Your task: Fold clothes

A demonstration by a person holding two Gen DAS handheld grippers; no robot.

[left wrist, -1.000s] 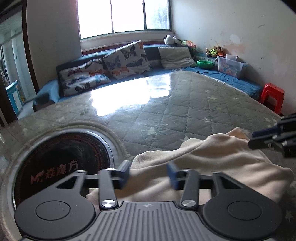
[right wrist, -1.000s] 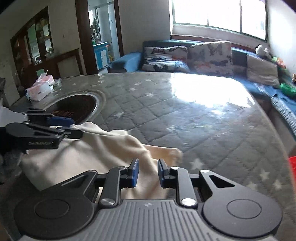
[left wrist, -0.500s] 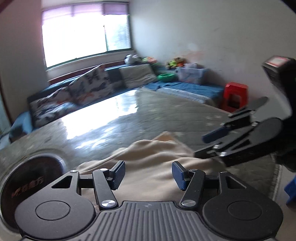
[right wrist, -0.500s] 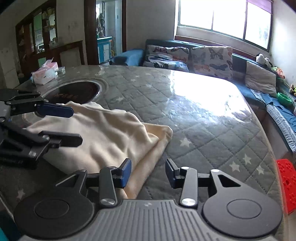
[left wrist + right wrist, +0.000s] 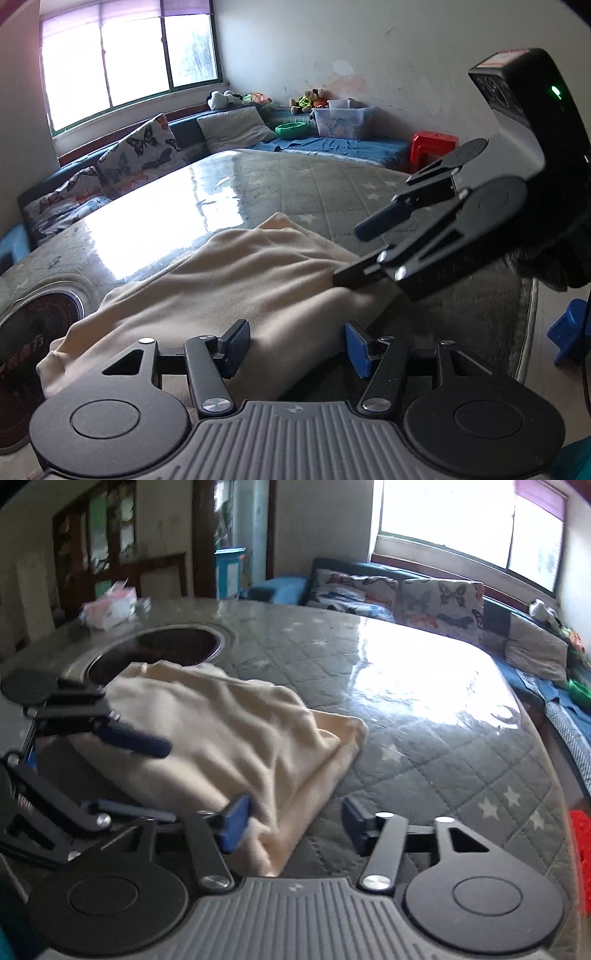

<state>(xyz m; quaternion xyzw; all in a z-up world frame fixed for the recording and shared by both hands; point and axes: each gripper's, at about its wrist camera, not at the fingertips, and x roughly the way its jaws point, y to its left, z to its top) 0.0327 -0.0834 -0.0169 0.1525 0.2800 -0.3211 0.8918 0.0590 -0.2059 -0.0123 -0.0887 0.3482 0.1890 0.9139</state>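
Close wrist views; shared garment [image 5: 236, 280]

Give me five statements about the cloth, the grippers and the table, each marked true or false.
1. The cream garment lies folded on the quilted table cover. True.
2. The right gripper is clamped shut on the garment. False: its jaws stand wide apart.
3. The left gripper is open. True.
4. The pink tissue box sits on top of the garment. False: it stands apart, at the table's far edge.
5. The garment covers the whole round inset. False: only its near edge is overlapped.
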